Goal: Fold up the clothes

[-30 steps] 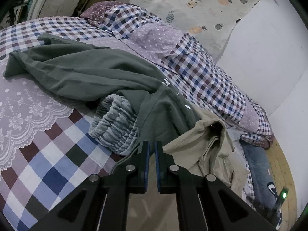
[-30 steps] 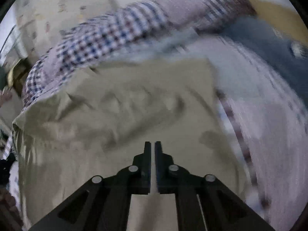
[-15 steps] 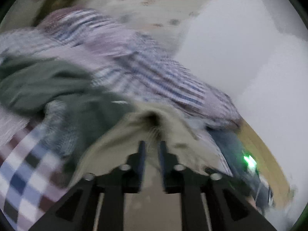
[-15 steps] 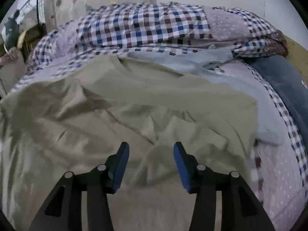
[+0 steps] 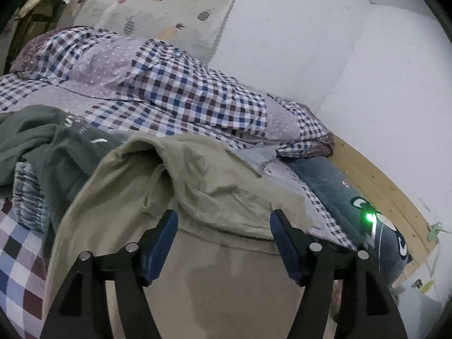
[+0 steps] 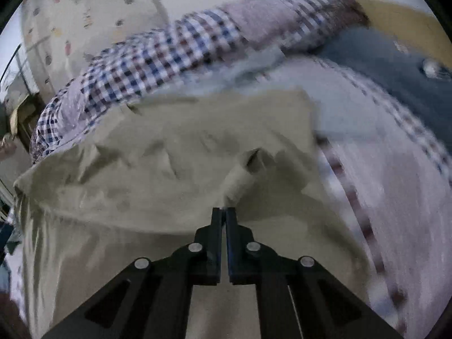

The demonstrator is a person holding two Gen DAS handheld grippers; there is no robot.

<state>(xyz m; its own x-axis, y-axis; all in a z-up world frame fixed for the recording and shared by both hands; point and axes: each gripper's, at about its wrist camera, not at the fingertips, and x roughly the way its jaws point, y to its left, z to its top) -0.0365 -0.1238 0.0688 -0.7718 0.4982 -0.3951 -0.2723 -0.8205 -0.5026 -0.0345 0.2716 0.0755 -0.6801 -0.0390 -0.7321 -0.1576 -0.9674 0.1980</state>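
On the bed, my right hand-held gripper (image 6: 225, 212) is pinched shut on a ridge of the khaki shirt (image 6: 175, 152), while my left hand-held gripper (image 5: 223, 226) hangs wide open over the same shirt, holding nothing. With one corner held, a pull could drag the cloth askew, bunch it against the green sweatshirt (image 5: 42, 138), or slip the thin fold free.

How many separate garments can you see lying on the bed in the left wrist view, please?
3: beige garment ahead of the claw, dark green top left, ribbed grey piece beneath it. More may be hidden.
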